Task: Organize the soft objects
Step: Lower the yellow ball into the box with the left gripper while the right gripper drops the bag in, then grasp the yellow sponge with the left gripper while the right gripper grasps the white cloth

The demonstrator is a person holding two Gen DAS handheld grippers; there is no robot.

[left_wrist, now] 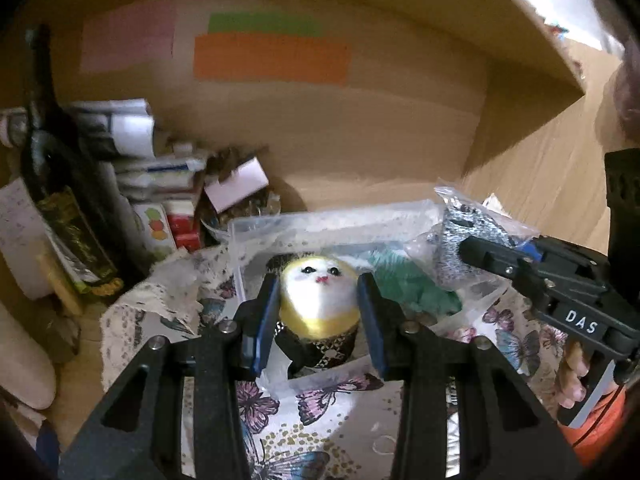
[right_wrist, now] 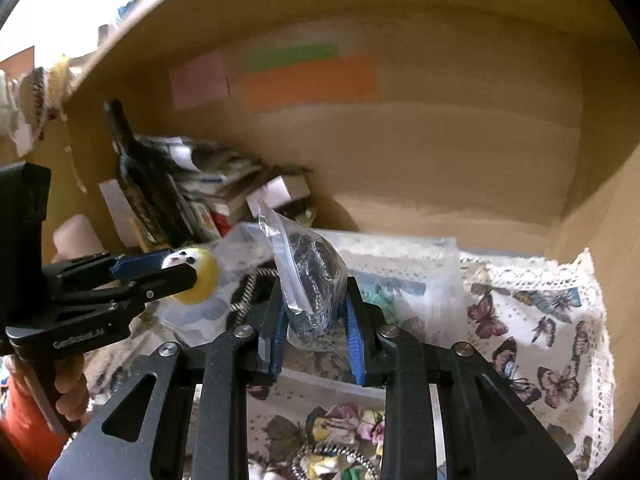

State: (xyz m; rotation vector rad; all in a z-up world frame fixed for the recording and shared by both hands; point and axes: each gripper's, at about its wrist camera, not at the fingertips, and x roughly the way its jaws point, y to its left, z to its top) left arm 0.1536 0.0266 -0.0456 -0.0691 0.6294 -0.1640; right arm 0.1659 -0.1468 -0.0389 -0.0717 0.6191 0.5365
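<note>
My left gripper (left_wrist: 318, 312) is shut on a round yellow-and-white plush toy (left_wrist: 318, 296) with a small face, held above clear bags on the butterfly cloth (left_wrist: 320, 412). It also shows in the right wrist view (right_wrist: 192, 270), with the plush toy (right_wrist: 202, 276) between its fingers. My right gripper (right_wrist: 314, 322) is shut on a clear plastic bag with a dark sparkly soft item (right_wrist: 314, 280). In the left wrist view the right gripper (left_wrist: 476, 250) holds that bag (left_wrist: 460, 226) at the right. A green soft item (left_wrist: 408, 284) lies in a clear bag behind the plush toy.
All this is inside a wooden shelf compartment (left_wrist: 360, 132) with coloured paper strips (left_wrist: 272, 58) on the back wall. A dark bottle (left_wrist: 60, 176) and stacked boxes (left_wrist: 160, 184) crowd the left. A floral fabric item (right_wrist: 344, 432) lies near the front.
</note>
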